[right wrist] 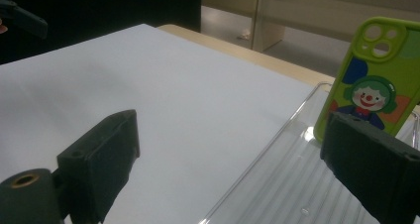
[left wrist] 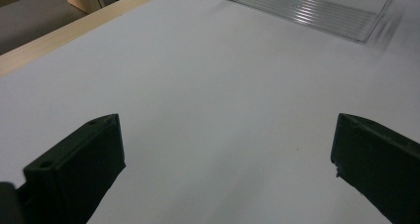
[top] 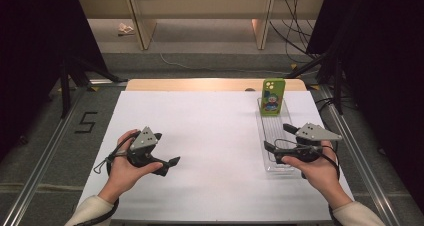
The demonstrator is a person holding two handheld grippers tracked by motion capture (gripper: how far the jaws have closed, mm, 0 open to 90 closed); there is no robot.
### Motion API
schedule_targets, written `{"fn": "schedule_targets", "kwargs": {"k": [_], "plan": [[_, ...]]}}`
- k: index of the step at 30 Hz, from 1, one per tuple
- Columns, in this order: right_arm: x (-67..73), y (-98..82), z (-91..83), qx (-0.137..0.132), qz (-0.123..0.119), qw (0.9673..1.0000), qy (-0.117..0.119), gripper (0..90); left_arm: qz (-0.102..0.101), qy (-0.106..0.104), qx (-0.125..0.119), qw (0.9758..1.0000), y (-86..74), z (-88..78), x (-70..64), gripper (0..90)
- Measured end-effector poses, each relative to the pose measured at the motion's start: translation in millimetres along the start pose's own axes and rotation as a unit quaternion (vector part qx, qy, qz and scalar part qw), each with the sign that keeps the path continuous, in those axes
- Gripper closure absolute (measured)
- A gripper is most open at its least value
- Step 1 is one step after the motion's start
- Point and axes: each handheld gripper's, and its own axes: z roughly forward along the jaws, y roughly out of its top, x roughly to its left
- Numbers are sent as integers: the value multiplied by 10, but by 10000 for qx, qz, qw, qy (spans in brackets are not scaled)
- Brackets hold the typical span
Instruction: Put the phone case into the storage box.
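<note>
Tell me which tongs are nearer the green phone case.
Right. The right tongs hover open over the near part of the clear tray, where the phone case stands at the far end. The left tongs are across the table.

lab | framed recording bench (top: 345, 136) | floor cables (top: 295, 31)

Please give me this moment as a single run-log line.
left gripper: open, empty, over white table | right gripper: open, empty, over clear tray | green phone case: upright at tray's far end, untouched
</note>
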Motion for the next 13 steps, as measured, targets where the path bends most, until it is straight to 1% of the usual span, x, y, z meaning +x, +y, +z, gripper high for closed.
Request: {"fn": "schedule_targets", "kwargs": {"k": [13], "plan": [[13,-16,-44,-94,27,9999,101,104,0,7,-35,10000,9,-6,2,0]]}}
